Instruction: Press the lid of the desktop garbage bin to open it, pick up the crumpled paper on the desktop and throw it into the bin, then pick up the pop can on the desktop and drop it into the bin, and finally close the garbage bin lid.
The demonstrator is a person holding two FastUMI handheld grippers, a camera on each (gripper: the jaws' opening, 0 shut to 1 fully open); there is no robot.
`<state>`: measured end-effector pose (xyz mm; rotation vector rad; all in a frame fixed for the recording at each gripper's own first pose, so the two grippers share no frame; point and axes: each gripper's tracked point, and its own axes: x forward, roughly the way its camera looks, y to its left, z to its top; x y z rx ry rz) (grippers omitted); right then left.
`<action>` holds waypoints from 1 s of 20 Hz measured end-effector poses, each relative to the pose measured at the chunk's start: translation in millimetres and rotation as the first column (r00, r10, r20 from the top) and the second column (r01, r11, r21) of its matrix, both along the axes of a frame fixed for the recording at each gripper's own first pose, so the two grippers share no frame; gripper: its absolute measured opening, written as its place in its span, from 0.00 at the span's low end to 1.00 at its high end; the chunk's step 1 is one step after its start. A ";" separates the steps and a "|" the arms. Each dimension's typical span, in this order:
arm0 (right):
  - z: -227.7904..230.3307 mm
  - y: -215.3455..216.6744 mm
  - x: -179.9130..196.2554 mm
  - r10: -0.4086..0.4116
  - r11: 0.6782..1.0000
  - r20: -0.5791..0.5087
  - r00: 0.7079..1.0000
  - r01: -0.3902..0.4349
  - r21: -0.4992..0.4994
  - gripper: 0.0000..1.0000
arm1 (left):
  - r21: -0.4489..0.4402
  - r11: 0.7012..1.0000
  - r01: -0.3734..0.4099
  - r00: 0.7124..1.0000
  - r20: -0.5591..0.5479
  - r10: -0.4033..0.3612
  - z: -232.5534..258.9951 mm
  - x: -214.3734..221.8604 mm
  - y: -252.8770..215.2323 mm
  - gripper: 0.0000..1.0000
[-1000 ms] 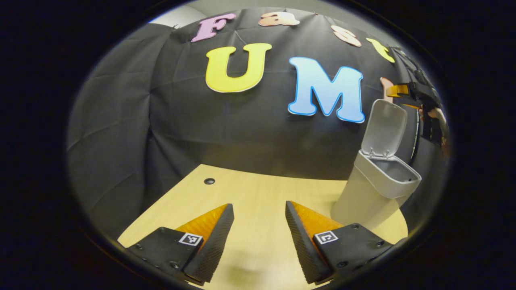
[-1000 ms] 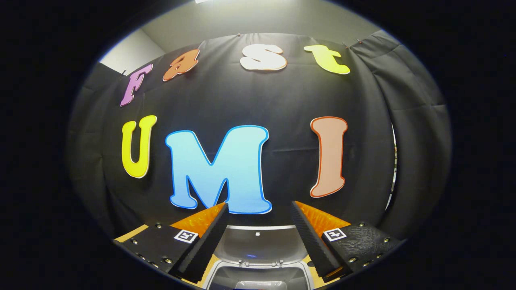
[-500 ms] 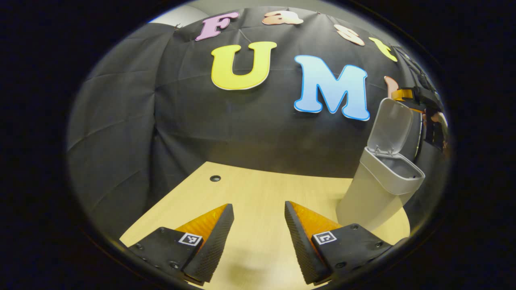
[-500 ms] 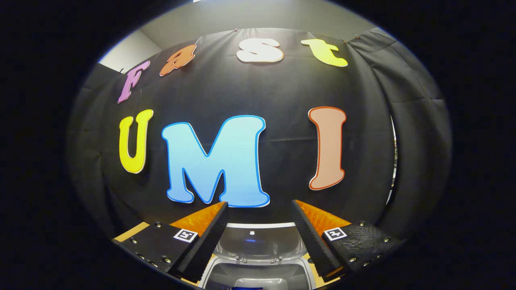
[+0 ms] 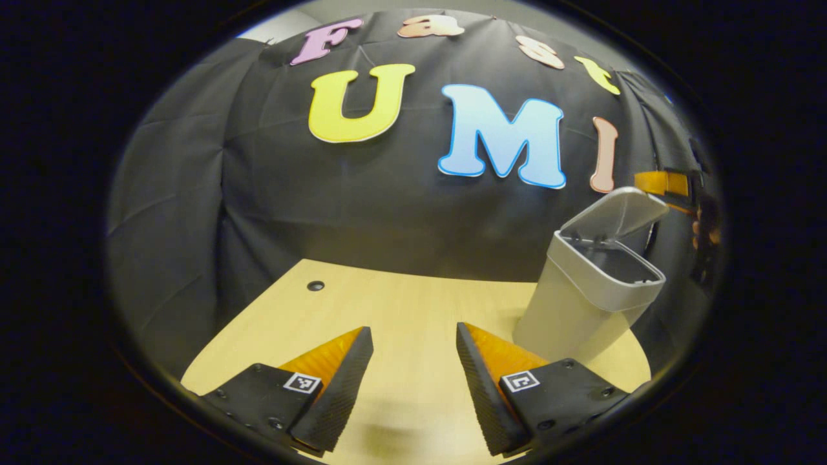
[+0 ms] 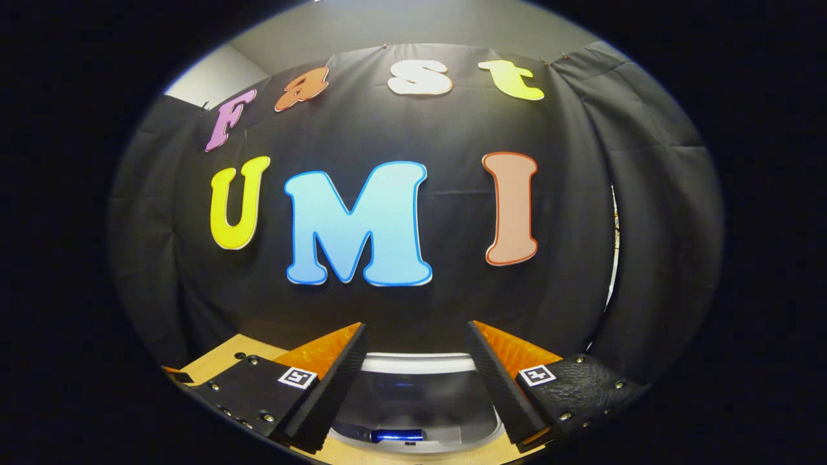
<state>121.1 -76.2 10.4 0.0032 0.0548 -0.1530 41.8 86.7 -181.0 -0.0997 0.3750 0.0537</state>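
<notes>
While the left gripper [image 5: 408, 361] hangs low over the wooden tabletop [image 5: 400, 303], its two fingers stand wide apart w/ nothing between them, tips aimed toward the booth's black cloth wall [image 5: 362, 213]. Bare wood shows betw. the fingers; a small dark round hole [image 5: 315, 285] sits in the tabletop toward the far-left edge. To the right of this gripper, near its right finger but apart from it, stands the grey garbage bin [image 5: 572, 303], upright on the tabletop. Bin lid [image 5: 617, 213] is hinged at the far side and tilted partway down over the mouth, approx. half shut; the mouth is not covered. Bin interior seen from the left gripper view is dark, contents not discernible. Just beyond the lid's raised edge, at the far right of that view, the right gripper [image 5: 662, 184] is in sight, w/ part of the hand [image 5: 704, 229] holding it; contact w/ the lid cannot be confirmed. In the right gripper view, the right gripper [image 6: 417, 358] has its fingers spread wide, empty, positioned above the bin opening. Betw. its fingers lies the pale rim of the bin [image 6: 413, 361], and low in the dark interior a blue pop can [image 6: 395, 436] lies on its side. Crumpled paper is not discernible inside.
</notes>
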 end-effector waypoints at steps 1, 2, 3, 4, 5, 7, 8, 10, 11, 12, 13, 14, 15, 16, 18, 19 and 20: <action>-10.9 0.4 -4.7 0.001 1.000 -0.015 1.000 0.000 0.006 0.98 | -0.003 1.000 0.008 1.000 0.000 -0.008 -0.7 0.4 -4.5 0.84; -24.3 0.1 -7.6 -0.001 1.000 -0.033 0.999 0.002 0.010 0.98 | -0.006 1.000 0.015 1.000 0.000 -0.015 -0.6 1.4 -7.9 0.84; -38.0 -0.4 -9.5 -0.004 1.000 -0.061 0.998 0.005 0.012 0.98 | -0.009 1.000 0.021 1.000 0.002 -0.021 -0.1 2.8 -11.0 0.84; -53.8 1.2 -12.3 -0.002 1.000 -0.097 0.995 0.004 0.016 0.98 | -0.010 1.000 0.025 1.000 0.004 -0.025 1.0 3.5 -14.1 0.84; -67.2 1.9 -14.7 0.002 1.000 -0.128 0.992 0.001 0.023 0.98 | -0.010 0.999 0.030 1.000 0.006 -0.030 2.5 4.0 -16.8 0.84; -80.7 1.6 -18.2 0.007 1.000 -0.152 0.988 -0.002 0.029 0.98 | -0.008 0.999 0.039 0.999 0.009 -0.039 2.7 4.8 -20.4 0.84; -85.1 1.9 -18.5 0.009 1.000 -0.156 0.988 -0.005 0.026 0.98 | -0.007 0.999 0.041 0.999 0.010 -0.041 4.4 5.1 -22.0 0.84; -92.6 2.4 -18.8 0.007 1.000 -0.174 0.985 -0.004 0.016 0.98 | -0.008 0.999 0.039 0.999 0.010 -0.039 4.0 4.2 -21.9 0.84; -95.3 2.2 -18.6 0.004 1.000 -0.179 0.984 -0.002 0.012 0.99 | -0.010 0.999 0.038 0.999 0.009 -0.038 3.7 4.1 -21.8 0.84; -97.7 2.2 -19.9 0.002 1.000 -0.182 0.983 -0.001 0.008 0.99 | -0.012 0.999 0.036 0.999 0.008 -0.036 3.8 4.1 -21.9 0.84; -95.5 2.1 -18.6 0.001 1.000 -0.171 0.985 0.000 0.004 0.99 | -0.013 0.999 0.035 0.999 0.008 -0.035 3.2 3.8 -22.2 0.84; -100.0 2.8 -19.6 0.002 1.000 -0.175 0.985 -0.002 0.003 0.99 | -0.014 0.999 0.034 0.999 0.007 -0.033 3.2 3.6 -21.1 0.84; -100.2 2.7 -21.1 0.004 1.000 -0.167 0.986 -0.004 0.001 0.99 | -0.013 0.999 0.032 0.999 0.007 -0.032 3.3 3.4 -20.5 0.84; -100.1 2.7 -20.9 0.003 1.000 -0.139 0.990 -0.002 0.002 0.99 | -0.013 0.999 0.030 1.000 0.008 -0.030 3.6 3.8 -20.2 0.84; -107.0 2.8 -20.5 0.001 1.000 -0.121 0.993 -0.001 0.001 0.99 | -0.017 0.999 0.031 0.999 0.008 -0.031 2.8 4.3 -21.3 0.84; -106.1 2.2 -20.2 0.000 1.000 -0.098 0.995 0.001 0.008 0.99 | -0.016 0.999 0.032 0.999 0.008 -0.032 2.9 4.0 -22.3 0.84; -108.5 3.0 -21.4 0.002 1.000 -0.101 0.995 -0.002 -0.001 1.00 | -0.016 0.999 0.034 0.999 0.009 -0.034 3.4 3.3 -23.3 0.84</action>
